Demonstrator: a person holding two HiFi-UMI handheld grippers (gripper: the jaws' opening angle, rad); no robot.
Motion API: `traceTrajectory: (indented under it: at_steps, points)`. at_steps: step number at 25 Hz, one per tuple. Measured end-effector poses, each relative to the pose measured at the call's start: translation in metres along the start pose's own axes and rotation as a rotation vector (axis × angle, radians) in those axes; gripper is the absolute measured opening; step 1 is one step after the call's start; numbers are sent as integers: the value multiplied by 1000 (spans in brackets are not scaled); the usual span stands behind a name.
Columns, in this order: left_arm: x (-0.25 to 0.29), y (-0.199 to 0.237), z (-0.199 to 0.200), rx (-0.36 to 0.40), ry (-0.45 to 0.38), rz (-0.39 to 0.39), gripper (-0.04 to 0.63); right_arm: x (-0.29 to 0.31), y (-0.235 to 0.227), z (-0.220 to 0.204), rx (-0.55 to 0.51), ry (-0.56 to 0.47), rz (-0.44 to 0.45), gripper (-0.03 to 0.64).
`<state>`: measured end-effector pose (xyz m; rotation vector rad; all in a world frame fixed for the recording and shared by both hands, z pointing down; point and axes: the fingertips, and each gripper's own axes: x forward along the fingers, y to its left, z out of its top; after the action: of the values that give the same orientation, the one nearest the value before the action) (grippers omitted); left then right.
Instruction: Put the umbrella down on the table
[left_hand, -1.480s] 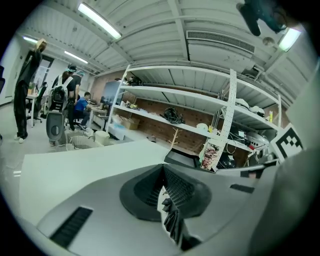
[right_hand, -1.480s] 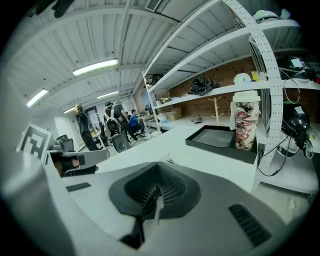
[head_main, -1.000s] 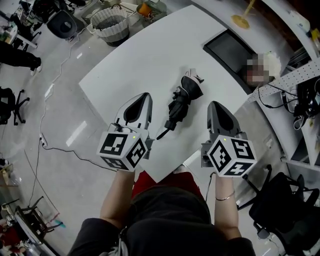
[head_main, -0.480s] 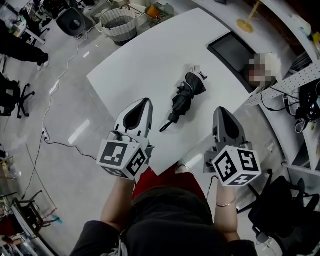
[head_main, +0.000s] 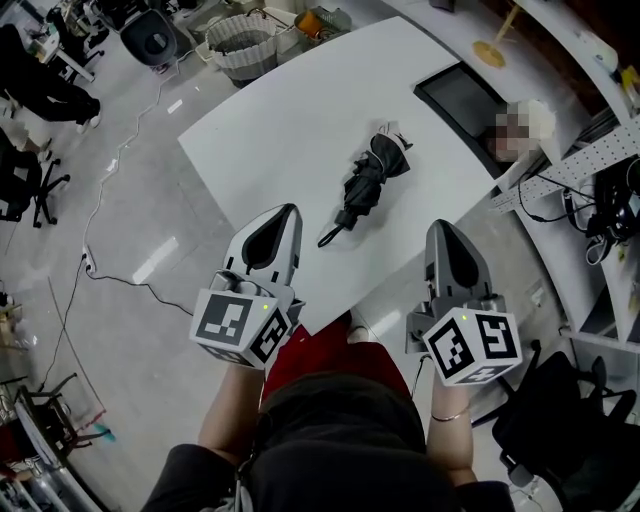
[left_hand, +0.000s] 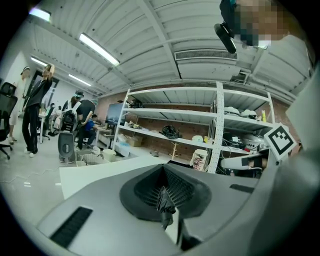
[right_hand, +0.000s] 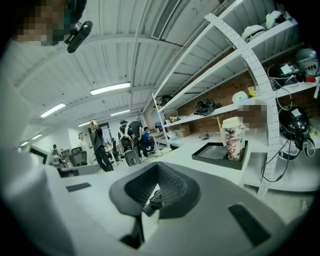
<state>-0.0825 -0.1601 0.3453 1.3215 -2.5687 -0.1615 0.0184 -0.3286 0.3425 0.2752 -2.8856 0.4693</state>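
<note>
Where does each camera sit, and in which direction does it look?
Head view: on the head, steeply down at umbrella on table; left gripper, right gripper, forearms.
Left gripper view: on it, facing shelves; shut jaws show.
Right gripper view: on it, facing shelves; shut jaws show.
All three share the umbrella.

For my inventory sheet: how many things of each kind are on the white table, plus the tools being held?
Umbrella: 1
Tray: 1
Cup: 1
Tools: 2, left tool and right tool
Total: 5
</note>
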Motion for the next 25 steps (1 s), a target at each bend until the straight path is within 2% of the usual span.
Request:
traceTrajectory:
  at_steps: [7, 25]
  points:
    - [-25, -20, -1, 35, -9, 9, 12, -32, 6, 0, -24, -31, 10, 18]
    - [-72, -61, -6, 64, -13, 6, 12, -96, 22, -3, -56, -92, 72, 18]
